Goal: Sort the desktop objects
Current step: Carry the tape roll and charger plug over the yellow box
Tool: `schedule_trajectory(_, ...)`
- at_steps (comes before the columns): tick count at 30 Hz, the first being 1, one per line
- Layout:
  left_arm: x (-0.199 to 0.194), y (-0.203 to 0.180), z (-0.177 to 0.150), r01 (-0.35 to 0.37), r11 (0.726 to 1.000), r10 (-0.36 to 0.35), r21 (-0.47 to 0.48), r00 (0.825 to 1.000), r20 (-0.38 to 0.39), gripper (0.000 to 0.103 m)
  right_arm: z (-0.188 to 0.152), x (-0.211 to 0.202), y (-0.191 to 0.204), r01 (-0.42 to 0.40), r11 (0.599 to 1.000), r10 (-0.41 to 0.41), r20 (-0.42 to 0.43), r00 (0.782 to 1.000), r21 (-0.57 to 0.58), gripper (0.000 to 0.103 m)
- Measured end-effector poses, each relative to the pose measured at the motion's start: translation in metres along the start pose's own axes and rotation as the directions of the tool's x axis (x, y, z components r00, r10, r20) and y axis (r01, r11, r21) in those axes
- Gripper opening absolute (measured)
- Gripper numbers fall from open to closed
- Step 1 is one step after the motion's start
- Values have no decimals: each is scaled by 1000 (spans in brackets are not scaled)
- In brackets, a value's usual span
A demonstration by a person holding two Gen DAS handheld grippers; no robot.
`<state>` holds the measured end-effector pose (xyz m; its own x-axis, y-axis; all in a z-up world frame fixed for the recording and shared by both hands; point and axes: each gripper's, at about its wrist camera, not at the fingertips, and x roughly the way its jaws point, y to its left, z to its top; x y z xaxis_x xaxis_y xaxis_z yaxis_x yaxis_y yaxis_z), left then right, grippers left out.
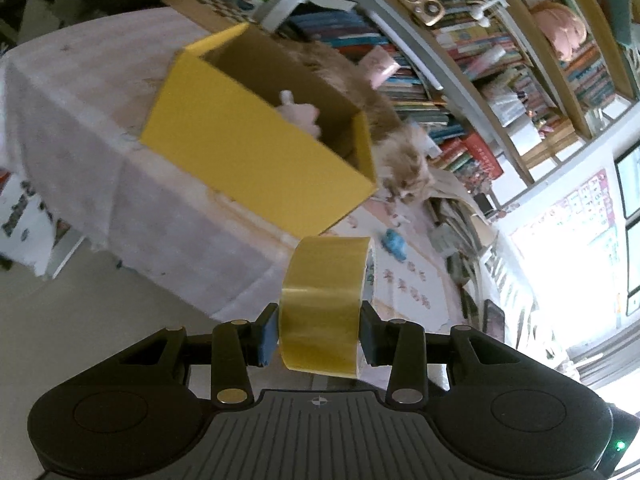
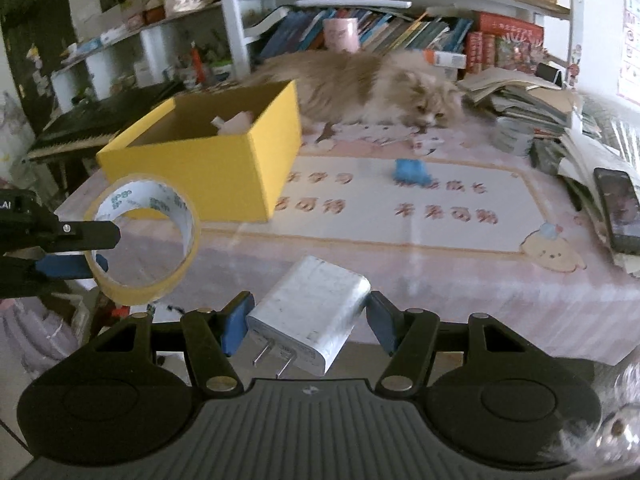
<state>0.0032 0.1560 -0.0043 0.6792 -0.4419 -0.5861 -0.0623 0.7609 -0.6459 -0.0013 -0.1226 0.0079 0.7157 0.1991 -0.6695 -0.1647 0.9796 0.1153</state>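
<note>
My left gripper (image 1: pixel 319 330) is shut on a roll of yellow tape (image 1: pixel 324 304) and holds it in the air near the table's left front edge; the roll also shows in the right wrist view (image 2: pixel 144 236). My right gripper (image 2: pixel 306 322) is shut on a white charger plug (image 2: pixel 310 316), prongs pointing back at the camera, above the table's front edge. An open yellow box (image 2: pixel 208 160) stands on the table at the left with a pink item (image 2: pixel 236 122) inside; the box also shows in the left wrist view (image 1: pixel 256 136). A small blue object (image 2: pixel 412 172) lies on the mat.
A long-haired cat (image 2: pixel 380 84) lies on the table behind the box. Stacked books and papers (image 2: pixel 528 100) and a phone (image 2: pixel 620 208) sit at the right. Bookshelves (image 2: pixel 360 28) stand behind. A keyboard instrument (image 2: pixel 80 128) is at the left.
</note>
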Motion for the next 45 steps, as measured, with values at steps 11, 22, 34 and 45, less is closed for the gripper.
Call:
schedule_trajectory(11, -32, 27, -10, -29, 998, 31, -53, 999, 40, 39, -8, -4, 41, -49, 997, 48, -27, 998, -53, 59)
schedule_trajectory(22, -49, 46, -13, -34, 995, 41, -97, 997, 71, 39, -8, -2, 68, -91, 990, 87, -37, 995, -110, 59)
schedule_trajectory(34, -60, 60, -6, -49, 992, 60, -118, 994, 96, 39, -2, 6, 89, -119, 983, 115, -31, 993, -141, 59)
schedule_trajectory(45, -68, 73, 18, -83, 987, 104, -140, 982, 156, 39, 13, 21, 102, -164, 969, 157, -51, 986, -184, 59)
